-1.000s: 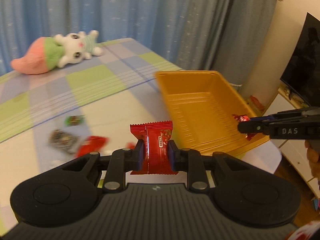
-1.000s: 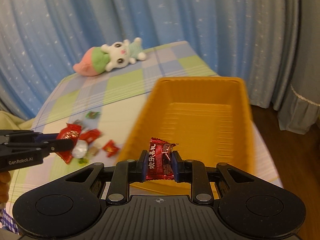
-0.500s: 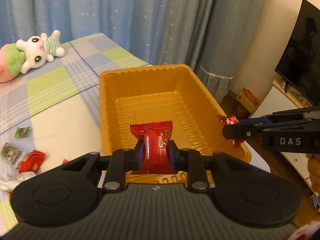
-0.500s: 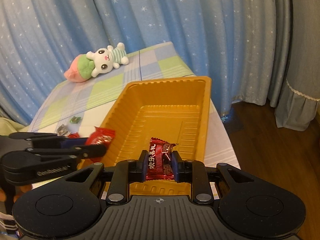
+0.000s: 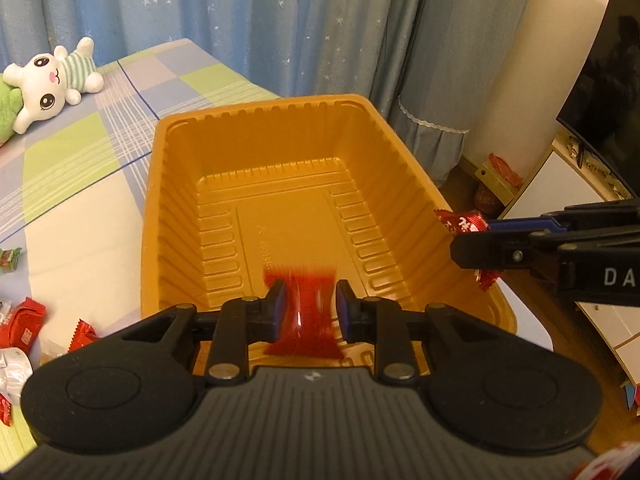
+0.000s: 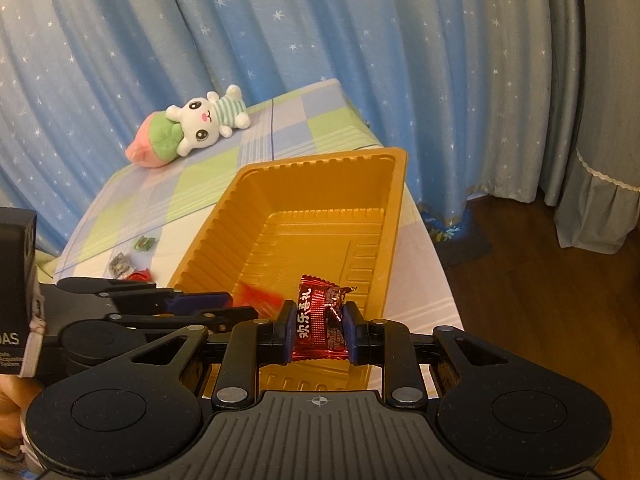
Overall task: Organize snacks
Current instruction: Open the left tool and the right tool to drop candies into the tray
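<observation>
While the left tongs (image 5: 310, 312) stand parted, their red candy (image 5: 303, 312) (blurred) drops over the orange tray's (image 5: 248, 148) near end; right tongs (image 6: 319, 328) clench another wrapper (image 6: 320, 322), likely next.

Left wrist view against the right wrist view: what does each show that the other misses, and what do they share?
Only the left wrist view shows the dark TV screen, the white cabinet under it, and the left gripper head-on, its fingers apart around a blurred red snack.

Only the right wrist view shows the wooden floor, the plush toy's pink end, and the right gripper shut on a red candy with white characters.

Both show the orange tray, the plush toy, the star curtains, the checked cloth and loose wrappers.
</observation>
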